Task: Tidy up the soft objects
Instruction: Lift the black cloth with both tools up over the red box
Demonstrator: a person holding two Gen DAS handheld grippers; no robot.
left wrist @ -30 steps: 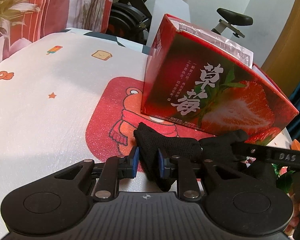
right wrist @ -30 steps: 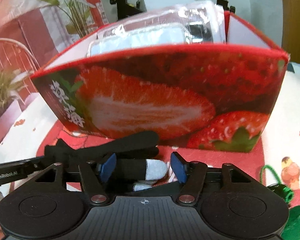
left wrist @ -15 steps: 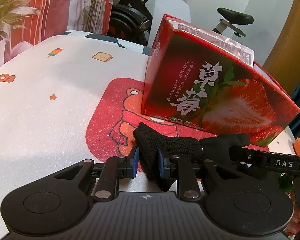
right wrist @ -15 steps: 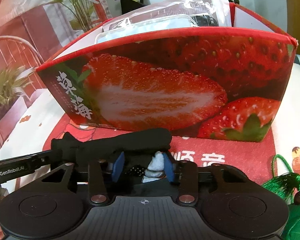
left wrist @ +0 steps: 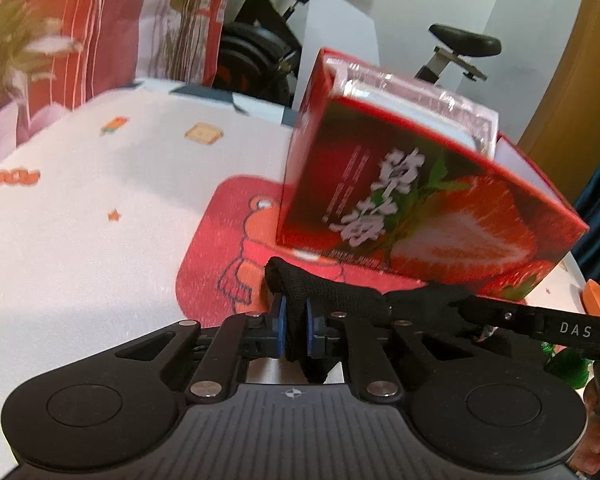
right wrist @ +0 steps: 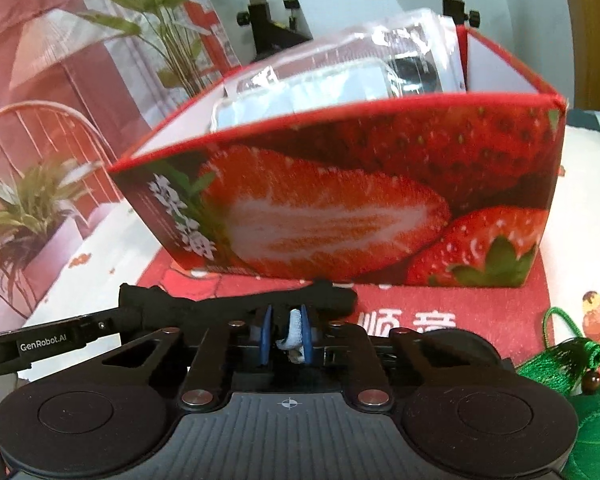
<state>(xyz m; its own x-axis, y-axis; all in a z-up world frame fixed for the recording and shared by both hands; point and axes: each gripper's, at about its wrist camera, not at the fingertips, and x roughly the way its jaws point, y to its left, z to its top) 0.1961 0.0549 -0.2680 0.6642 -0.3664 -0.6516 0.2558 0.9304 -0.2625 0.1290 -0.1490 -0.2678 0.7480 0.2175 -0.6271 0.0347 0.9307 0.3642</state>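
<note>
A black glove [left wrist: 332, 292] with white fingertips is stretched between my two grippers, in front of a red strawberry-print box [left wrist: 420, 208]. My left gripper [left wrist: 293, 324] is shut on the glove's cuff end. My right gripper [right wrist: 285, 332] is shut on a white-tipped finger of the same glove [right wrist: 236, 304]. The box [right wrist: 340, 208] stands open-topped just beyond, with clear plastic packets [right wrist: 340, 76] inside it. The glove is lifted a little above the red mat [left wrist: 220, 264].
A white printed tablecloth [left wrist: 80, 220] covers the table left of the mat. A green tasselled soft object [right wrist: 572, 364] lies at the right near my right gripper. An exercise bike [left wrist: 268, 48], potted plants and a red backdrop stand behind.
My right gripper has closed from open onto the glove's white-tipped finger. Both grippers have risen a little with the glove, so more of the box's open top shows.
</note>
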